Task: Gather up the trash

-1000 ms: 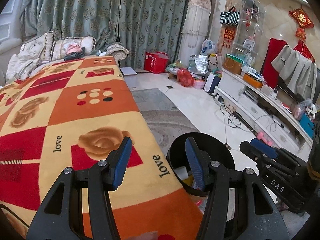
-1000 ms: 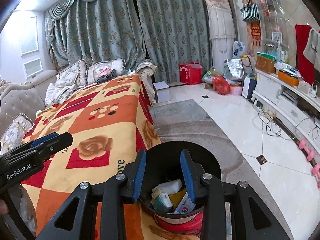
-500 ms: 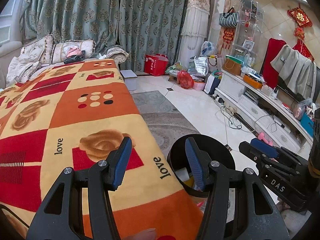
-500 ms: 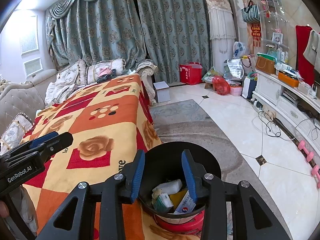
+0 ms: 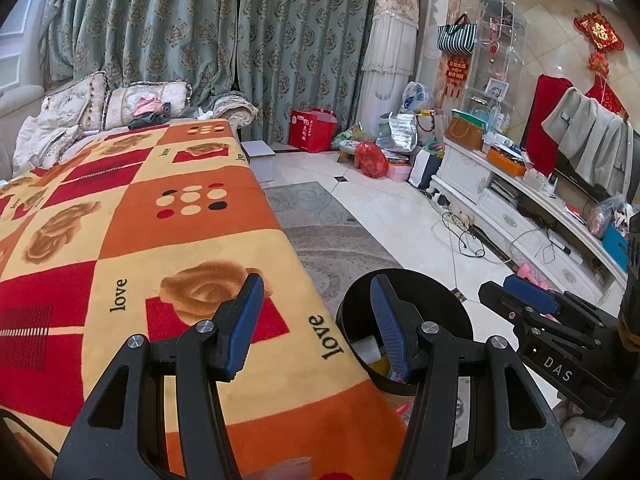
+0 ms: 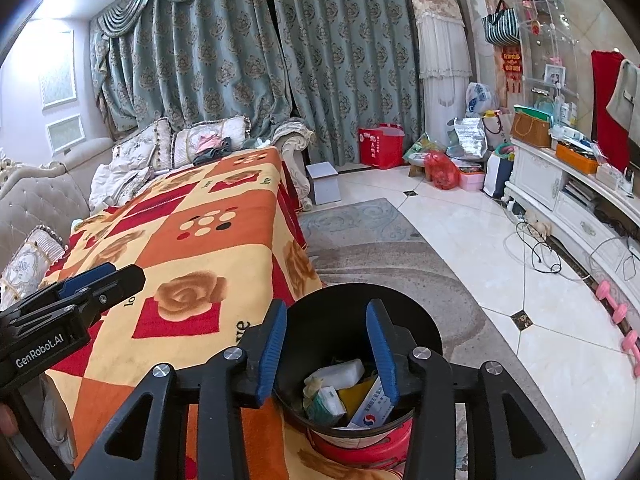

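A black bin [image 6: 434,344] stands beside the orange patterned blanket [image 6: 208,248] and holds trash [image 6: 340,374]: a white packet, a green pack, a yellow piece and a blue-and-white box. My right gripper [image 6: 327,308] hovers right over the bin's mouth; its jaws are opening and nothing is between them. My left gripper [image 5: 316,284] hangs open and empty over the blanket's edge [image 5: 320,332], with the bin [image 5: 440,304] just past its right finger. Each gripper shows at the edge of the other's view.
The bin sits on a red stool [image 6: 360,444] on a grey rug [image 6: 400,256]. Pillows and clothes [image 5: 148,110] lie at the blanket's far end. Bags [image 6: 440,168] crowd the far corner. A white cabinet [image 6: 580,216], cables and pink dumbbells [image 6: 616,312] line the right side.
The right gripper's fingers have spread a little wider over the bin. Both hands stay where they were.
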A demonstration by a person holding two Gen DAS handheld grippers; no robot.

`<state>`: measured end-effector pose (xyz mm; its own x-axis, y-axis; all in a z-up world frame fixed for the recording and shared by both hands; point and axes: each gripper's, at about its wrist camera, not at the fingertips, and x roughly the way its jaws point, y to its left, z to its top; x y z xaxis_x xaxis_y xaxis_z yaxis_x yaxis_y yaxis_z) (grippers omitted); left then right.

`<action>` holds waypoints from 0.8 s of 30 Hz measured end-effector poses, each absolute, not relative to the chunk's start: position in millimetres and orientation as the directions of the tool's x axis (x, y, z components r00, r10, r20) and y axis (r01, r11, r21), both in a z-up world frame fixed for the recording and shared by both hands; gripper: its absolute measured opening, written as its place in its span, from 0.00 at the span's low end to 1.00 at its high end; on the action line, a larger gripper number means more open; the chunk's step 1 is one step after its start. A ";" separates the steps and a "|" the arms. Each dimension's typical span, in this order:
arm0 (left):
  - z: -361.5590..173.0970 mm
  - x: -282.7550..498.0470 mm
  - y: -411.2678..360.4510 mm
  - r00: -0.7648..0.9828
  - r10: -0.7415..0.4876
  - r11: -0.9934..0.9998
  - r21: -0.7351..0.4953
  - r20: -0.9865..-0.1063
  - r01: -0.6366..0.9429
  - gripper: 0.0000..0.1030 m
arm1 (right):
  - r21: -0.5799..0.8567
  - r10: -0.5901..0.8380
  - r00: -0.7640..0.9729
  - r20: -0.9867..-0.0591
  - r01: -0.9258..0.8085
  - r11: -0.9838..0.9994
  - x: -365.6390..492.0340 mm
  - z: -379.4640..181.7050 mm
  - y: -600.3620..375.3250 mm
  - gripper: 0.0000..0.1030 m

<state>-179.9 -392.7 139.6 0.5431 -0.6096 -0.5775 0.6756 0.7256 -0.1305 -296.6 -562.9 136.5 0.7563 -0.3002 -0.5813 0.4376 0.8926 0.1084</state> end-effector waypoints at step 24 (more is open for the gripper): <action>134.7 -178.0 -396.0 0.531 -0.612 0.717 -0.127 -0.587 0.685 0.53 | 0.111 -0.295 0.743 -0.600 0.443 0.890 -297.3 130.5 -571.3 0.47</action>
<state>-178.0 -396.0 134.7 0.5309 -0.6116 -0.5865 0.6853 0.7170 -0.1273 -297.3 -571.3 130.5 0.7434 -0.2950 -0.6003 0.4428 0.8897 0.1110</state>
